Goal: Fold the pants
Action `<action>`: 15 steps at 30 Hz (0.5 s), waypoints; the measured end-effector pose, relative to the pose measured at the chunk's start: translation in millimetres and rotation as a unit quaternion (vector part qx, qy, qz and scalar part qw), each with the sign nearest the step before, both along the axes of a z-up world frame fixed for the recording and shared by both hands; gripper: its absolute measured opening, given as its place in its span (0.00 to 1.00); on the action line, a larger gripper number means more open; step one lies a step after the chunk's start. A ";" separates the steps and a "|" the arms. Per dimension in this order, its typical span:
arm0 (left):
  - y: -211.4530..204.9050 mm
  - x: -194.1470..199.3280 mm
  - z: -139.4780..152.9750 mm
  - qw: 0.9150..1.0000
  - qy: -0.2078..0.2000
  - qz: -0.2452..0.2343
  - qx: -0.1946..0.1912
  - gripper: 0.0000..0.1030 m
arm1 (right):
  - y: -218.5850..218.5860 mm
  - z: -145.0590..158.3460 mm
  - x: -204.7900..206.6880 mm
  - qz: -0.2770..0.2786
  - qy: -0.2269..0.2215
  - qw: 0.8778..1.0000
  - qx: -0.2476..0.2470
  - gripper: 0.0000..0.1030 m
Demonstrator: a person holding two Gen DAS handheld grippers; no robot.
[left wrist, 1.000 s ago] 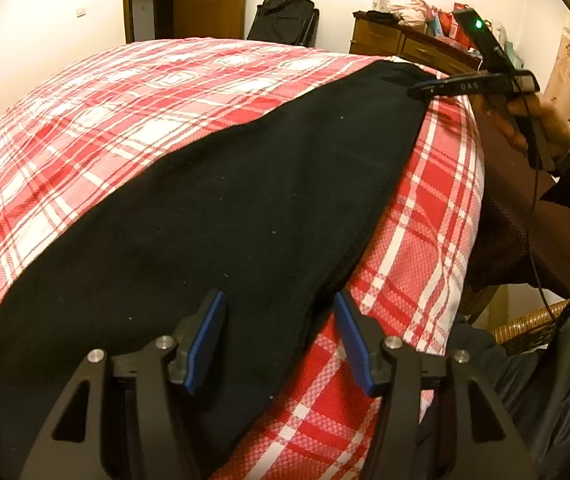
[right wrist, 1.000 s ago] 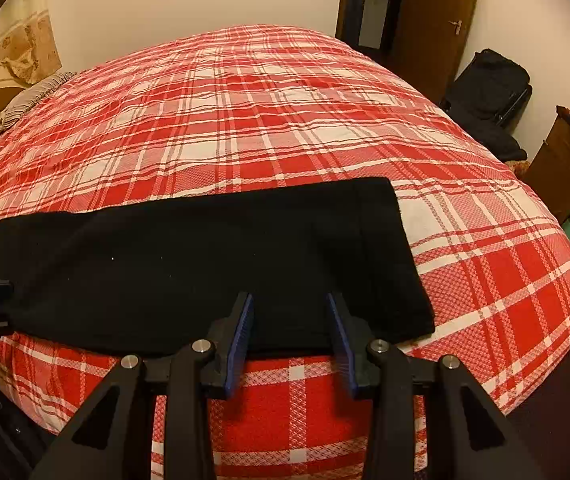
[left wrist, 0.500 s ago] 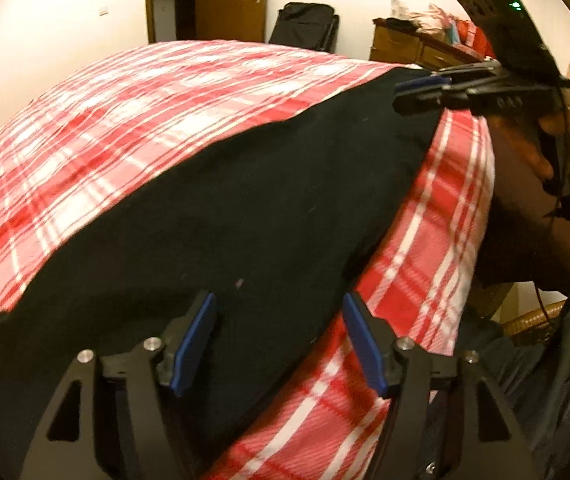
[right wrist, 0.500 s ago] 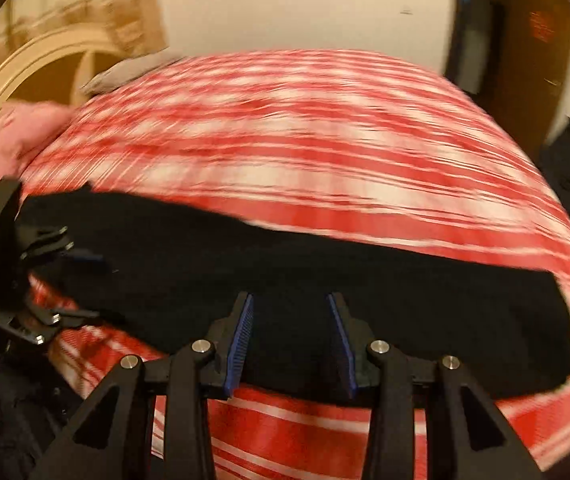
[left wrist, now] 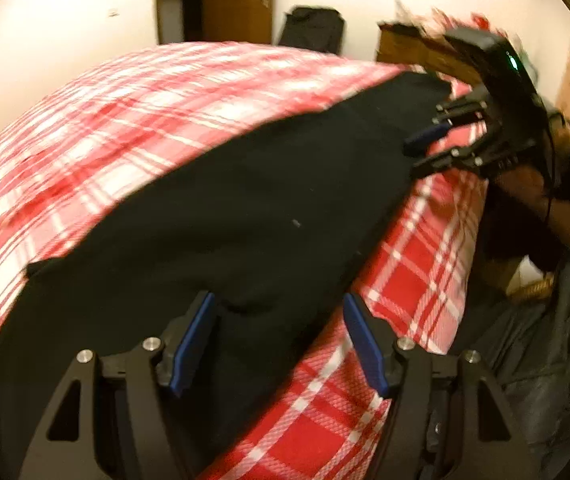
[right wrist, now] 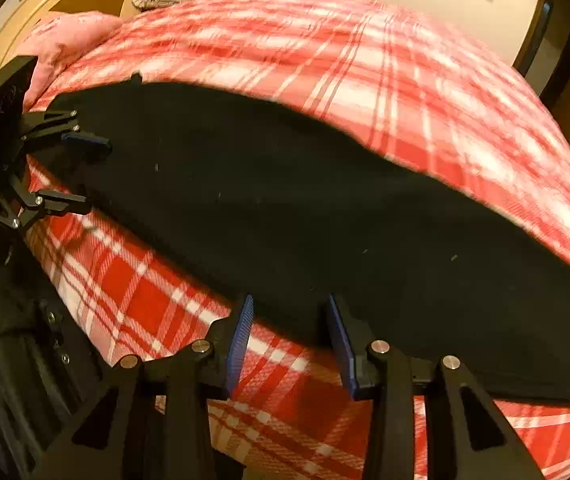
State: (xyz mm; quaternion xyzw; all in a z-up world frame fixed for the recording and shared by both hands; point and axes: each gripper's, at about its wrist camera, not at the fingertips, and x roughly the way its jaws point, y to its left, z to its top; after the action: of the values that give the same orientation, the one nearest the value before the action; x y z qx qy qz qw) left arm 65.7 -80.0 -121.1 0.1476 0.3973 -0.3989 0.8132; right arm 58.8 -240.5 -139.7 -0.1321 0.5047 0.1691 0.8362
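A: Left side first. Left hand-held gripper sits low over the near edge of the black pants, jaws parted fairly wide. They have just been opening. Cloth lies under and between the pads, but neither pad presses on it.

B: So nothing held there?

A: Nothing gripped, by my reading. The pants lie flat, a long strip along the near side of the bed with its red plaid cover, probably laid out that way so both ends are within reach.

B: And further right?

A: Right hand-held gripper hovers at the same near edge, jaws about half apart. The hem runs across the gap between the pads; no pinch that I can see. In the left view it shows at the far end of the strip, a hand behind it.

B: Purpose?

A: My guess: each takes a spot on the edge, ready to lift and fold.
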 end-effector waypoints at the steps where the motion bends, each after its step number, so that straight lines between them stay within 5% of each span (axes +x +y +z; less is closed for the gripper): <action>1: 5.1 1.9 4.0 1.000 -0.008 0.011 -0.006 0.67 | 1.9 5.4 0.9 0.003 -0.010 1.000 0.000 0.39; 8: 42.8 27.3 3.2 0.991 -0.010 0.129 -0.039 0.75 | 17.5 52.9 38.4 0.034 -0.083 0.995 0.037 0.39; 12: 35.4 21.9 -22.1 0.992 0.022 0.121 -0.039 0.78 | 40.3 73.0 69.1 0.051 -0.101 0.993 0.043 0.40; 15: 17.2 3.2 -28.6 0.994 -0.035 0.102 0.006 0.85 | 54.0 76.3 95.0 0.044 -0.087 0.992 0.085 0.41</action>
State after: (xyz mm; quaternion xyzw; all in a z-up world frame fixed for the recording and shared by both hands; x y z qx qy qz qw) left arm 68.9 -62.8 -149.7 0.1251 0.3840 -0.3064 0.8620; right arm 153.8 -186.5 -63.4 -0.0968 0.4076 0.2364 0.8767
